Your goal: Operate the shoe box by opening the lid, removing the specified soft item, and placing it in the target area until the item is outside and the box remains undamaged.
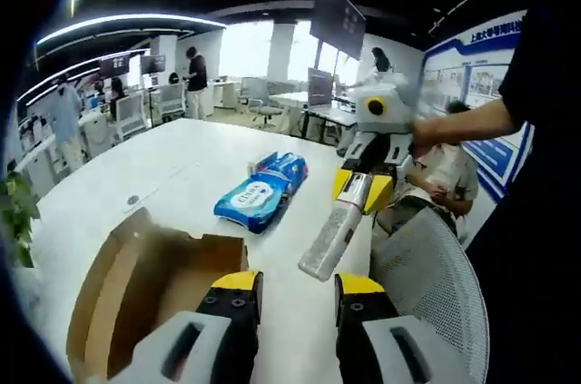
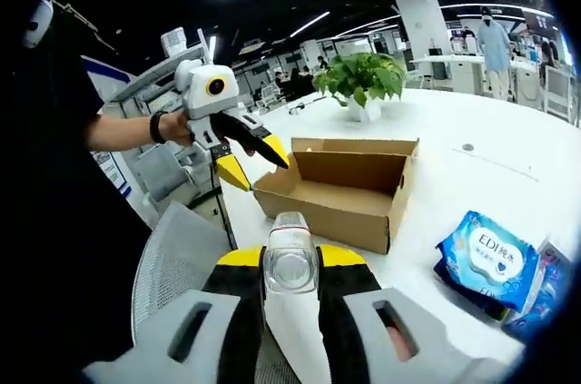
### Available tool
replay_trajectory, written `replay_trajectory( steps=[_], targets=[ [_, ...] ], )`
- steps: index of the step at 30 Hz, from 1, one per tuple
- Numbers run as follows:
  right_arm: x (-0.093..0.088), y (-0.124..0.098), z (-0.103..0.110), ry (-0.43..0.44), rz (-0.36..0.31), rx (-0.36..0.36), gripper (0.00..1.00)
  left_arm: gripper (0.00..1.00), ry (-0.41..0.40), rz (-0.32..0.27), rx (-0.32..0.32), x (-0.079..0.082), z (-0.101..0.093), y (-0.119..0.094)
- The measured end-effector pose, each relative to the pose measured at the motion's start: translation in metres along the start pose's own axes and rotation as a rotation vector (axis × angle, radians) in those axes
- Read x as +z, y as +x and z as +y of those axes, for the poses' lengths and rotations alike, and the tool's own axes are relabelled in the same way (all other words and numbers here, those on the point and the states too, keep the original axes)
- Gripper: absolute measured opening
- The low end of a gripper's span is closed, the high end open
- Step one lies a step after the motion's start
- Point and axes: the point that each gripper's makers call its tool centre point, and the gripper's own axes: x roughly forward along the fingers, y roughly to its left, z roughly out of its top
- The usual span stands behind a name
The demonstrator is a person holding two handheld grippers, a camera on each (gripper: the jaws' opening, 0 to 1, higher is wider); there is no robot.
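The open cardboard shoe box (image 1: 150, 289) lies lidless on the white table (image 1: 172, 166), just ahead and left of my left gripper (image 1: 298, 286), whose yellow-tipped jaws stand open with nothing between them. My right gripper (image 1: 365, 192) comes in from the right, shut on a long pale translucent soft pack (image 1: 332, 237) that hangs above the table edge. In the right gripper view the same pack (image 2: 290, 261) sits between my right gripper's (image 2: 290, 259) jaws. Beyond it are the box (image 2: 340, 189) and my open left gripper (image 2: 259, 162), hovering over the box's near left corner.
Blue wipes packs (image 1: 263, 189) lie on the table beyond the box, and again at the right (image 2: 486, 257). A grey mesh chair back (image 1: 427, 284) stands at the table edge. A potted plant (image 2: 363, 75) sits behind the box. People and desks fill the background.
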Motion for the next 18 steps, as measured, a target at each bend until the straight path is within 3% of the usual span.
replay_trajectory(
  steps=[2, 8, 14, 18],
  targets=[
    [-0.003, -0.003, -0.001, 0.013, -0.001, -0.008, 0.18, 0.32, -0.048, -0.034, 0.045, -0.002, 0.006, -0.006],
    [-0.010, -0.011, -0.012, 0.044, -0.006, -0.032, 0.18, 0.34, -0.166, -0.059, 0.158, -0.023, 0.021, -0.017],
    [-0.010, -0.017, -0.019, 0.066, -0.004, -0.038, 0.18, 0.33, -0.211, -0.030, 0.181, -0.043, 0.018, -0.016],
    [-0.012, -0.019, -0.027, 0.070, 0.009, -0.046, 0.18, 0.33, -0.228, -0.036, 0.192, -0.047, 0.014, -0.013]
  ],
)
